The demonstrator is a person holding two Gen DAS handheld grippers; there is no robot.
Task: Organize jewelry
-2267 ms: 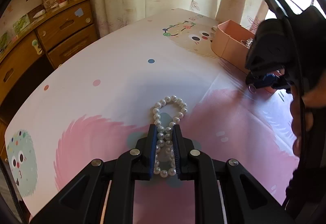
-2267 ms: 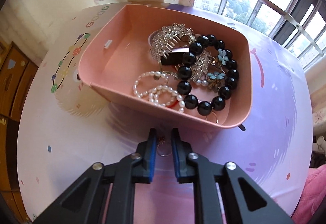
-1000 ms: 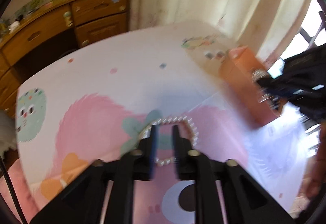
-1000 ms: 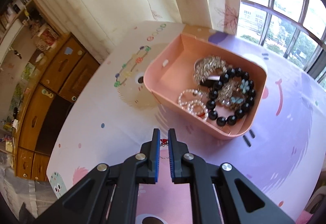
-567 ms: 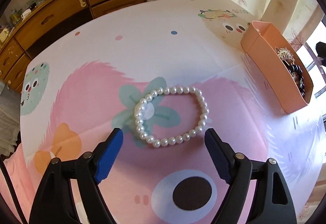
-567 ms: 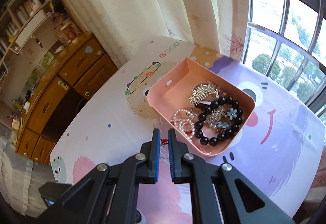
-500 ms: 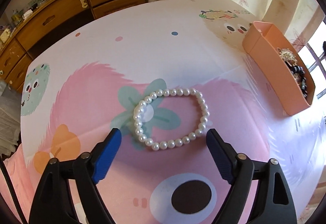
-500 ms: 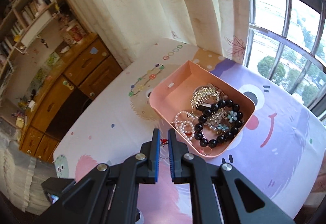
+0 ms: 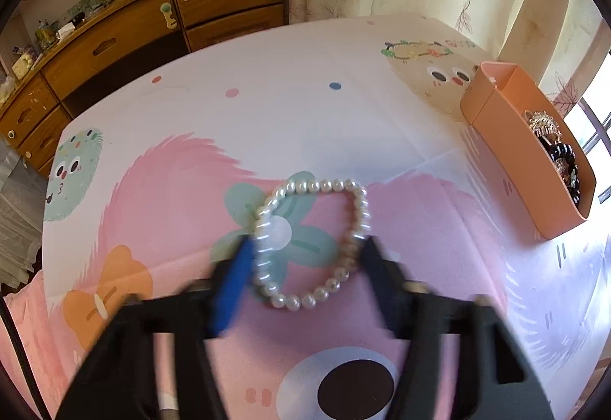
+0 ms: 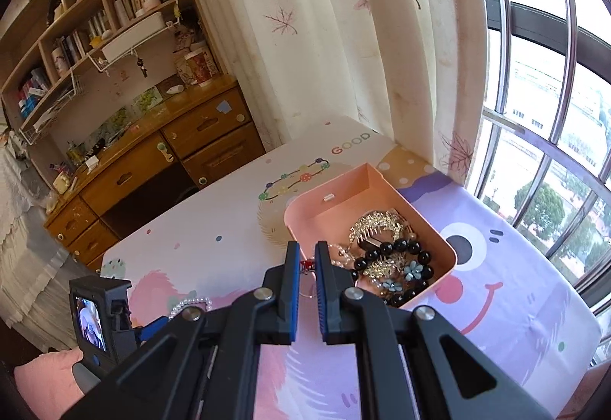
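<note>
A white pearl bracelet (image 9: pixel 311 240) lies flat on the pink printed table cover. My left gripper (image 9: pixel 305 252) is open, its blurred fingers either side of the bracelet's near half. The pink box (image 9: pixel 534 167) stands at the right with black beads and a gold comb inside. In the right wrist view my right gripper (image 10: pixel 307 261) is shut on a small earring (image 10: pixel 306 264) with a red bead and thin ring, held high above the near rim of the box (image 10: pixel 336 183). The bracelet (image 10: pixel 191 303) and the left gripper's body (image 10: pixel 103 317) show at lower left.
A wooden dresser (image 9: pixel 126 38) with drawers stands beyond the table's far edge. Curtains (image 10: pixel 343 38) hang behind the box, with a barred window (image 10: pixel 553 114) to the right. A pink cushion (image 10: pixel 49 370) lies low at the left.
My left gripper let go of the bracelet, opened wide, and its fingers have now come in closer around it. My right gripper rose well above the box, still holding the earring.
</note>
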